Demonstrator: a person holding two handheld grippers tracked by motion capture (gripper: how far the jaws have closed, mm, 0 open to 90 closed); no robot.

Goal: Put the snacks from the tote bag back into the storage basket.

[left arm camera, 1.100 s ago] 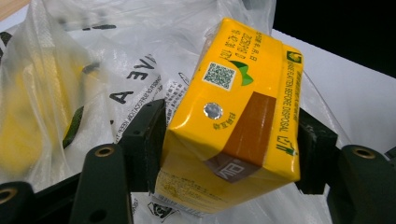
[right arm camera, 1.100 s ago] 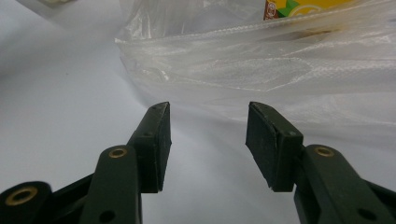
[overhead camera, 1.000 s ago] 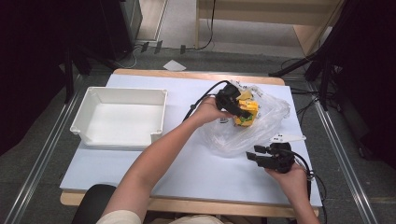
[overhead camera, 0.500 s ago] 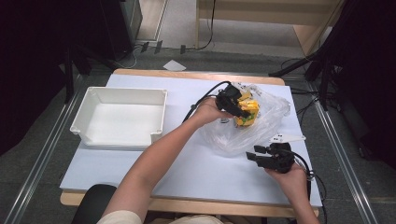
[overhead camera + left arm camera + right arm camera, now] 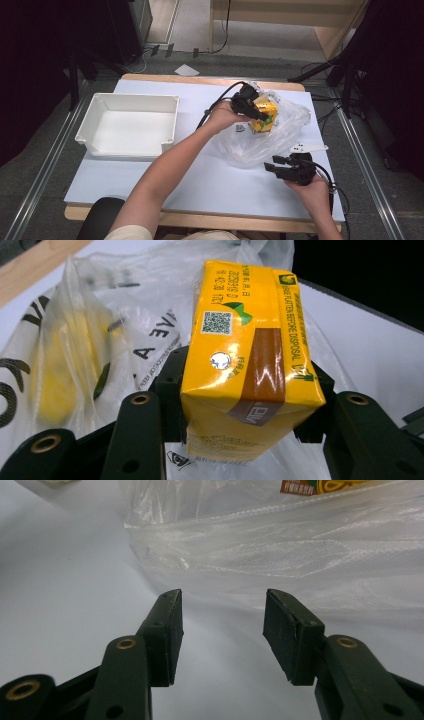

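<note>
Yellow drink carton (image 5: 248,360) clamped between left gripper (image 5: 255,111) jaws, just closed on it, above plastic bag (image 5: 280,131). Long axis runs 12 o'clock from jaws. White bin (image 5: 100,117) lies 9 o'clock. Right gripper (image 5: 276,167) released, jaws empty, at bag's 6 o'clock edge.

Yellow-orange carton (image 5: 245,365) with brown band, clear black-lettered plastic bag (image 5: 280,135), white tray (image 5: 100,117), pale-blue table (image 5: 210,175)

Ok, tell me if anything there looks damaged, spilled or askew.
Nothing stands out. The yellow carton sits undented between the left tool's pads, which have just been closing on it. The bag is crumpled on the table, as loose plastic would be. The white tray sits square, and nothing is spilled.
</note>
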